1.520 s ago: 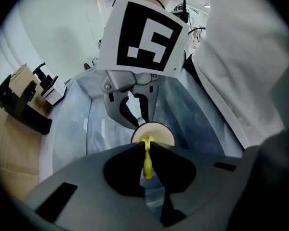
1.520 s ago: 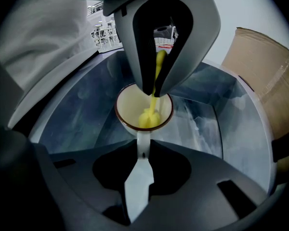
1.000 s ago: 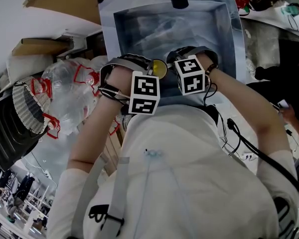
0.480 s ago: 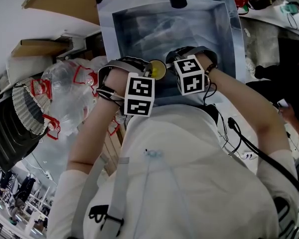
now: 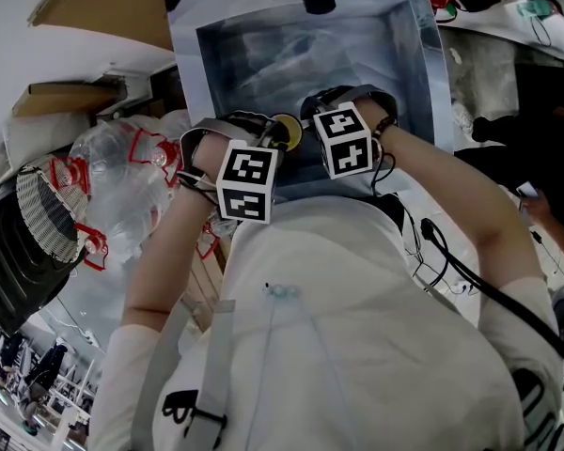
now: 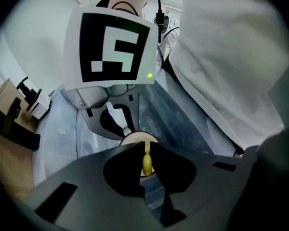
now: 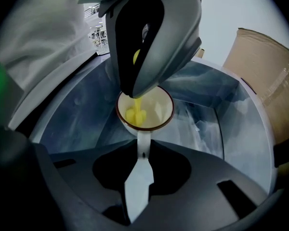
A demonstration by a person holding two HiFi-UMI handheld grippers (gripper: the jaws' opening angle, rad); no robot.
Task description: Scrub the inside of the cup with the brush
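A cream cup (image 7: 151, 110) with a brown rim hangs over the plastic-lined sink (image 7: 216, 114). My right gripper (image 7: 143, 150) is shut on the cup's white handle (image 7: 142, 143). A yellow brush (image 7: 134, 113) reaches down into the cup, its head against the inside. My left gripper (image 6: 145, 149) is shut on the brush's thin yellow handle (image 6: 147, 162), right above the cup rim (image 6: 135, 137). In the head view both marker cubes, the left one (image 5: 247, 181) and the right one (image 5: 343, 141), sit close together at the sink's near edge, with a yellow patch (image 5: 285, 132) between them.
The sink basin (image 5: 216, 54) is lined with wrinkled clear plastic. A cardboard box (image 7: 265, 71) stands beside it. A clear bag with red print (image 5: 122, 177) and a black wire-fronted appliance (image 5: 38, 224) lie to the left. The person's white-clad body fills the lower head view.
My left gripper has tilted a little with the brush, its cube shifting slightly left. The right gripper and the cup have kept still.
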